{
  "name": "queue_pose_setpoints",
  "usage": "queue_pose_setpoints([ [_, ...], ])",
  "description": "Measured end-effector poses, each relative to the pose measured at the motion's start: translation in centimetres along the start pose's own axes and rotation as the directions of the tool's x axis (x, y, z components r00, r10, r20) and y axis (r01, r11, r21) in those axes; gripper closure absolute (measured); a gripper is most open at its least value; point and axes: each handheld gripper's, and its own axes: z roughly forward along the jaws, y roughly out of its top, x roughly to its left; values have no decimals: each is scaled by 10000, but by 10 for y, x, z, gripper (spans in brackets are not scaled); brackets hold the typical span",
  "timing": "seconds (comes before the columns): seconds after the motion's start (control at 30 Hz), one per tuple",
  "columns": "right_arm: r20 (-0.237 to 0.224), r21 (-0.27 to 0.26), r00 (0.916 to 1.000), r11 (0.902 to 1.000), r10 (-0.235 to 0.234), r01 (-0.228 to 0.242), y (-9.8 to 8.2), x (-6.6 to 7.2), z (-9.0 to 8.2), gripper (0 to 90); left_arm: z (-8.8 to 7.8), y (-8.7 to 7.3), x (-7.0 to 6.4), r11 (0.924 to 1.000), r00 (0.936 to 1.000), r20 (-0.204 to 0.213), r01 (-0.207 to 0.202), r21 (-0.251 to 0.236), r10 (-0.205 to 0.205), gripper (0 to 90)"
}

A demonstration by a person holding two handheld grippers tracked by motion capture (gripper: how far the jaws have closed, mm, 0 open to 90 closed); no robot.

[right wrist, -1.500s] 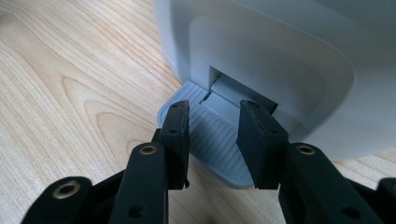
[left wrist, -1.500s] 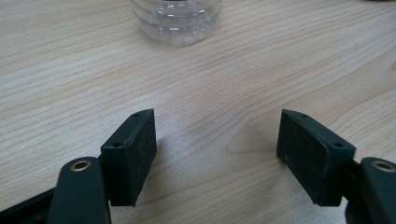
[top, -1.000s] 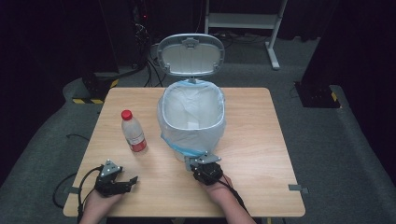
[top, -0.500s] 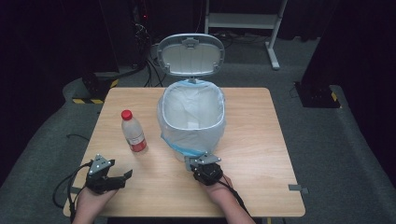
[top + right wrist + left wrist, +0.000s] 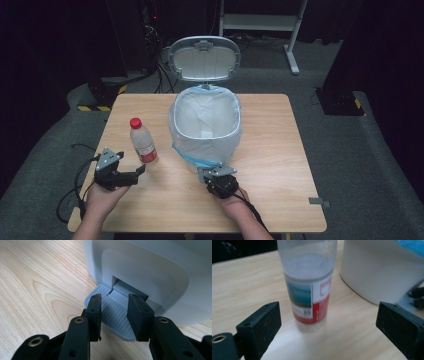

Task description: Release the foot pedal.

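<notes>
A clear plastic bottle (image 5: 142, 142) with a red cap and a red label stands on the wooden table (image 5: 280, 150), left of a white pedal bin (image 5: 200, 145). The bin's lid (image 5: 204, 57) stands up, and a pale bag lines it. My left gripper (image 5: 135, 174) hovers just short of the bottle, and its jaws have just been opening. In the left gripper view the bottle (image 5: 310, 290) stands ahead between the wide jaws, untouched. My right gripper (image 5: 216, 172) rests at the bin's foot. Its jaws (image 5: 115, 312) stand slightly apart on the grey ribbed pedal (image 5: 110, 308).
The bin's white wall (image 5: 374, 272) rises right of the bottle in the left gripper view. Cables trail from both grippers off the table's near edge. Dark floor, a striped block (image 5: 97, 106) and a white frame (image 5: 260, 20) lie beyond the table.
My left hand has lifted from the table and now points at the bottle with its jaws spread wider. The right gripper, the bin and the bottle have stayed put.
</notes>
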Motion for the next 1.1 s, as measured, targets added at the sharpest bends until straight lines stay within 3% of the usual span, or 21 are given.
queue_pose_setpoints([
  [0.23,35,-41,10000,10000,-60,60,0,0,0,638,19,14,4,9997,9985,-538,-64,-257,50,44],
  [0.53,53,-50,10000,10000,-70,70,0,1,0,638,42,23,6,9991,9985,-540,112,-401,-133,30],
  [0.77,59,-50,10000,10000,-61,62,-1,1,0,638,62,26,5,9992,9967,-700,396,-75,-400,75],
  [0.87,57,-59,10000,10000,-72,72,-1,1,0,638,60,25,0,9997,9959,-884,159,-174,-174,253],
  [1.0,63,-65,9999,9999,-81,82,-1,1,0,638,46,31,-10,9967,9965,-821,-249,-772,186,275],
  [1.1,82,-64,9999,9999,-79,79,-1,1,-1,637,37,36,-15,9936,9971,-722,-328,-1078,250,275],
])
